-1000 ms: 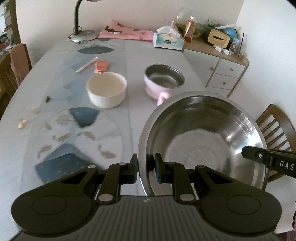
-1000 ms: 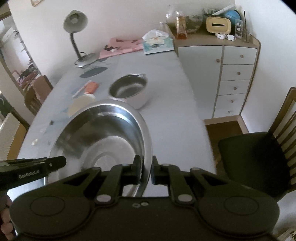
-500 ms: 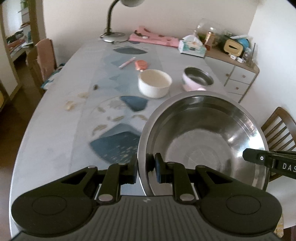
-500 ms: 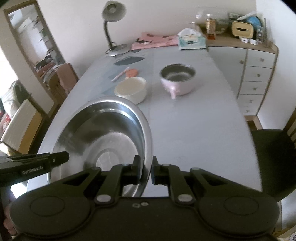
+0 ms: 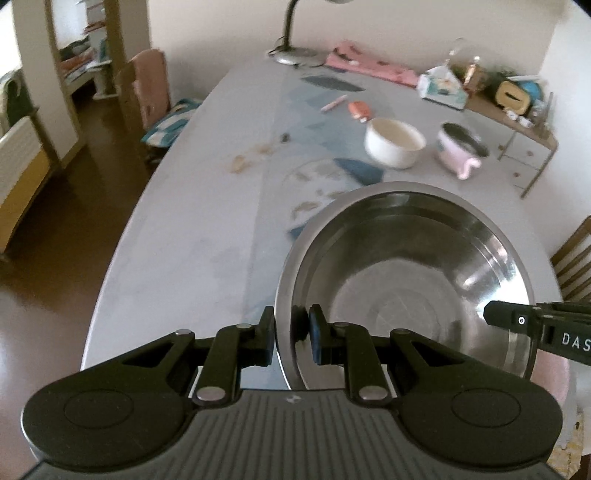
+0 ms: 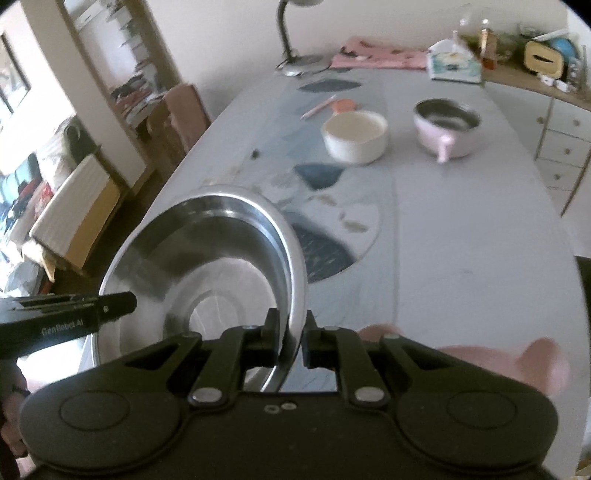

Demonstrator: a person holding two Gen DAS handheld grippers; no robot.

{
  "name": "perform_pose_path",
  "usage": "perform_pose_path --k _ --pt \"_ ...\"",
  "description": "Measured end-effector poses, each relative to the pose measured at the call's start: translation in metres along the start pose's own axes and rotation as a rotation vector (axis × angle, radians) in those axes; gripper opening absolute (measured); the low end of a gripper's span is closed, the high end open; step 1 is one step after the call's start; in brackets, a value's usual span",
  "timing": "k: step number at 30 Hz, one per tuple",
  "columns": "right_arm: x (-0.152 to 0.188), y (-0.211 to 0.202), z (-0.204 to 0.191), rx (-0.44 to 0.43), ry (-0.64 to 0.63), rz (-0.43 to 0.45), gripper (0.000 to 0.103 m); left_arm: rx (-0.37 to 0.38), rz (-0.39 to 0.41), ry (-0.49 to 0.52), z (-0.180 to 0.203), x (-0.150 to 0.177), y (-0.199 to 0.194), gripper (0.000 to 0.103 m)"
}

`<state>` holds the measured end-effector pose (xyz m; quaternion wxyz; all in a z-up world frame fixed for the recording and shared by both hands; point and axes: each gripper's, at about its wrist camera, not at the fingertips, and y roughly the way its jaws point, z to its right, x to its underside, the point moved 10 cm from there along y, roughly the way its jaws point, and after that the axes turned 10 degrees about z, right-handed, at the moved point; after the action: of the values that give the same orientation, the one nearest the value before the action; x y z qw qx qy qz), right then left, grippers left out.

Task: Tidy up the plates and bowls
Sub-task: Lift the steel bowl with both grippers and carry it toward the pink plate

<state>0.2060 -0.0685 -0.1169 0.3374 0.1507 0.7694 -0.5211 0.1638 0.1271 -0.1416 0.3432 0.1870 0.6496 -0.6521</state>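
Compared with a second ago, both wrist views have drawn back and up from the far end of the table (image 5: pixel 192 229): the cream bowl (image 5: pixel 394 142) and the pink-sided pot (image 5: pixel 461 149) now look smaller and farther off, more of the floor and the chair (image 5: pixel 149 92) on the left has come into sight, and the grip on the big bowl is unchanged. The left gripper (image 5: pixel 291 334) is clamped on the near left rim of the large steel bowl (image 5: pixel 406 288), one finger outside the wall and one inside. The bowl sits between the two tools over the near end of the table, its mouth facing up and tipped a little toward the cameras; being round, it has no long axis, though the fisheye stretches it into an oval. The right gripper (image 6: pixel 291 341) is likewise closed on the opposite rim of the steel bowl (image 6: pixel 207 266), the thin metal edge pinched between its fingers. In the left wrist view the other tool's side reads "DAS" before the frame cuts it off; in the right wrist view the left tool's side reads "GenRobot AI", somewhat blurred. Beyond, the cream bowl (image 6: pixel 354 136) stands just left of the pink-sided pot (image 6: pixel 447 127), apart from it, and a desk lamp (image 6: pixel 295 33) stands at the far end.
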Motion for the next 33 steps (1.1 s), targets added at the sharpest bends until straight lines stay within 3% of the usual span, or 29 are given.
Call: perform_pose_path --k 9,16,33 --pt "0.051 0.037 -0.045 -0.079 -0.006 -0.142 0.014 -0.093 -0.059 -0.019 -0.054 0.036 0.004 0.017" --pt "0.088 0.058 -0.061 -0.114 -0.013 -0.220 0.014 -0.127 -0.126 -0.029 -0.072 0.069 0.011 0.017" --pt "0.109 0.069 -0.067 -0.089 -0.083 -0.274 0.014 -0.133 -0.163 -0.058 -0.080 0.094 0.026 0.017"
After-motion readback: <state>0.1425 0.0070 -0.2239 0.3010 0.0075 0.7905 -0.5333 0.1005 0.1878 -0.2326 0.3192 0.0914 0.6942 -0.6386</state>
